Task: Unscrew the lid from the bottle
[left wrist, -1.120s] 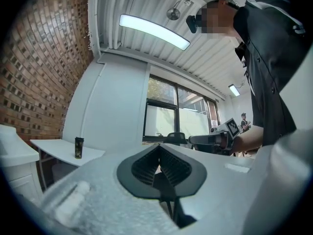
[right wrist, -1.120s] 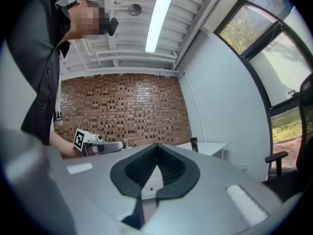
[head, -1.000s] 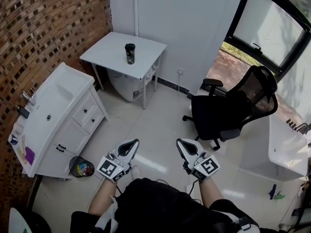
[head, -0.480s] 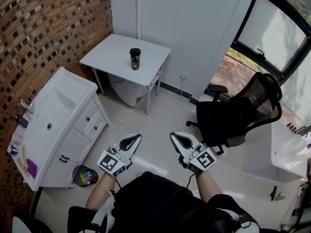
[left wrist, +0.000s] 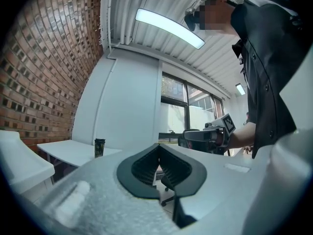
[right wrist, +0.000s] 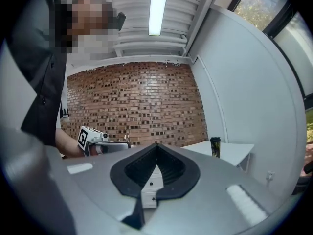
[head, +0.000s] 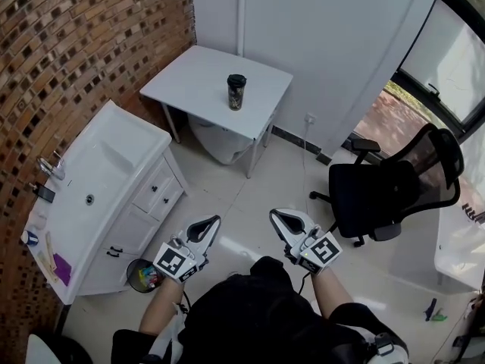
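A dark bottle (head: 236, 92) with a black lid stands upright on a small white table (head: 197, 82) against the far wall. It shows small in the left gripper view (left wrist: 100, 147) and in the right gripper view (right wrist: 214, 147). My left gripper (head: 207, 227) and right gripper (head: 279, 220) hang close to my body, far short of the table. Both are shut with nothing between the jaws. The left gripper (left wrist: 157, 156) and right gripper (right wrist: 156, 156) each point up and outward.
A white vanity with a sink (head: 91, 188) runs along the brick wall at left, a small bin (head: 140, 274) at its foot. A black office chair (head: 394, 184) stands at right by the window. A white toilet (head: 220, 139) sits under the table.
The view has shifted so the table and bottle sit further right and lower in the frame. Both grippers stay shut and keep their place before my body.
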